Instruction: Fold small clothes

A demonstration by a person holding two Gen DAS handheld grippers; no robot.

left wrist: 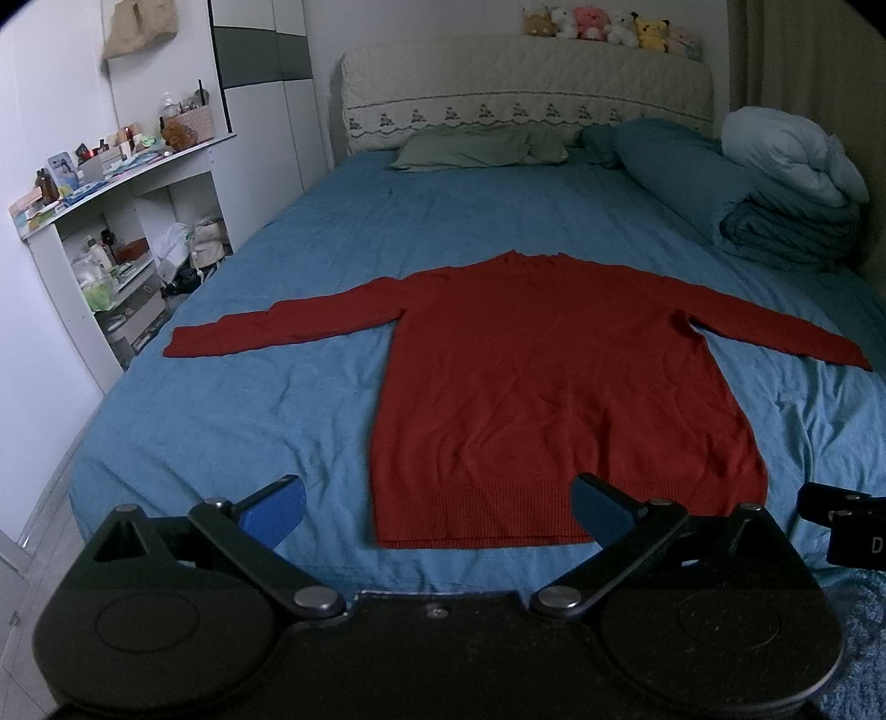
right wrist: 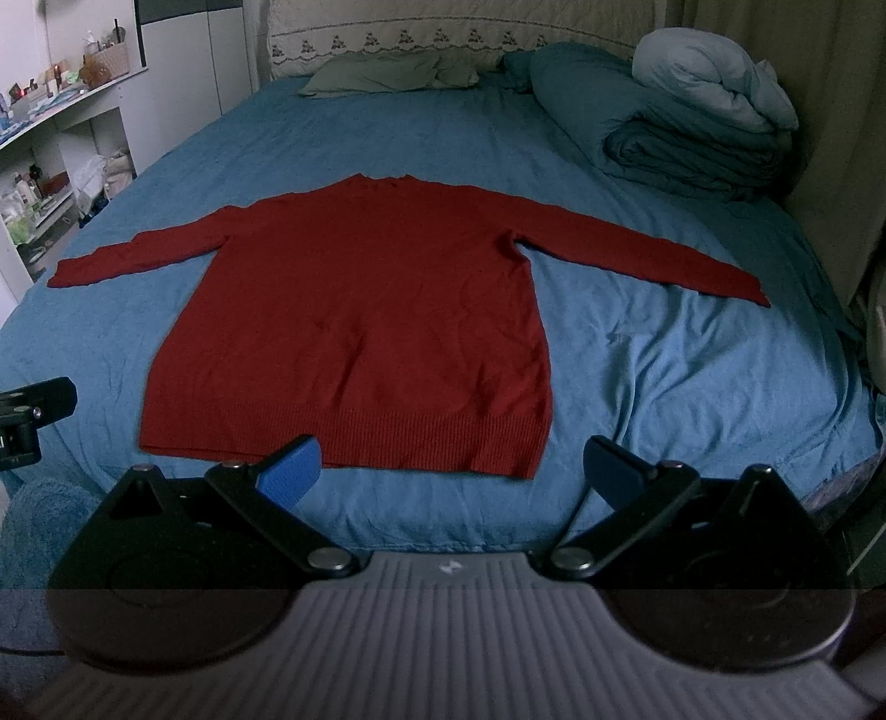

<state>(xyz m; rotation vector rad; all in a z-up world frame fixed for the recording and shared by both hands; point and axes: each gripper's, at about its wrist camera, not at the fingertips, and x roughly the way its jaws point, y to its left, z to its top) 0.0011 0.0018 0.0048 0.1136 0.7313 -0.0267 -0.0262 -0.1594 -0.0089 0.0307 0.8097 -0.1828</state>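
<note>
- Here, left wrist view: the left tongs (left wrist: 437,512) stand wide apart, blue pads (left wrist: 274,512) spread, nothing between them and nothing touched.
- They hover over the near edge of the bed (left wrist: 221,415), just short of the sweater's hem.
- The red sweater (left wrist: 554,399) lies flat on the blue sheet, hem toward the camera, neckline toward the headboard (left wrist: 526,83), both sleeves stretched out sideways.
- The right-hand pad overlaps the hem in view; contact cannot be told.
- A black part of the right tongs (left wrist: 847,526) shows at the right edge.
- Far end: green pillow (left wrist: 476,147), folded blue quilt (left wrist: 775,205), plush toys (left wrist: 609,25) on the headboard; a cluttered white shelf (left wrist: 111,183) to the left.
- Right wrist view: the right tongs (right wrist: 454,473) are likewise spread wide, holding nothing.
- The left-hand blue pad (right wrist: 290,471) sits in front of the sweater (right wrist: 354,321) hem; the other pad is over bare sheet, right of the hem corner.
- The sweater lies mid-bed, spread flat, the sleeve tips near either side of the bed (right wrist: 692,387).
- A piece of the left tongs (right wrist: 27,421) pokes in at the left edge.
</note>
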